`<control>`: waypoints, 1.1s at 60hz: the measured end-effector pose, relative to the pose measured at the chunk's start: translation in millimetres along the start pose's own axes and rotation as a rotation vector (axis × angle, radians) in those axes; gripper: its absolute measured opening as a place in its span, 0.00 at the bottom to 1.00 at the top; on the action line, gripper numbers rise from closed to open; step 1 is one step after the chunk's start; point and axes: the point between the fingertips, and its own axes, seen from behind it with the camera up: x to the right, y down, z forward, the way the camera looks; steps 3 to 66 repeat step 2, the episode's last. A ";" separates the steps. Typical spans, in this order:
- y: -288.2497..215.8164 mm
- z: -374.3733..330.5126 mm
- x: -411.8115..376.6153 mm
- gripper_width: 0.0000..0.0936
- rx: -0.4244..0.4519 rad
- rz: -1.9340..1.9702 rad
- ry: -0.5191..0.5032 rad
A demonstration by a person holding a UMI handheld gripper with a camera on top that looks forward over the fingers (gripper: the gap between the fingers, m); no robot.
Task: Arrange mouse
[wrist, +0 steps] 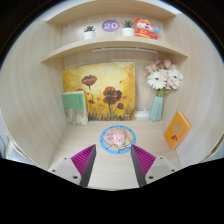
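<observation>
- While the gripper [115,163] hangs over a pale wooden desk [112,172], its two fingers stand apart with nothing between them; their magenta pads [84,157] face each other across bare wood.
- Just ahead of the fingertips lies a round, flat disc [117,138] with a blue rim and a pinkish printed middle.
- No mouse can be made out anywhere.
- Beyond the disc a canvas of red poppies [99,91] leans against the back wall, a small teal book [74,106] beside it.
- A slim pale-blue vase [156,106] holds soft white and pink blooms [163,77]; near it, an orange card [177,128] stands tilted.
- Two curved shelves above carry small potted plants [89,32].
</observation>
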 end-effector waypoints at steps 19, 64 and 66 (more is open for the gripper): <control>0.4 -2.1 0.5 0.73 0.000 0.002 0.001; 0.4 -2.1 0.5 0.73 0.000 0.002 0.001; 0.4 -2.1 0.5 0.73 0.000 0.002 0.001</control>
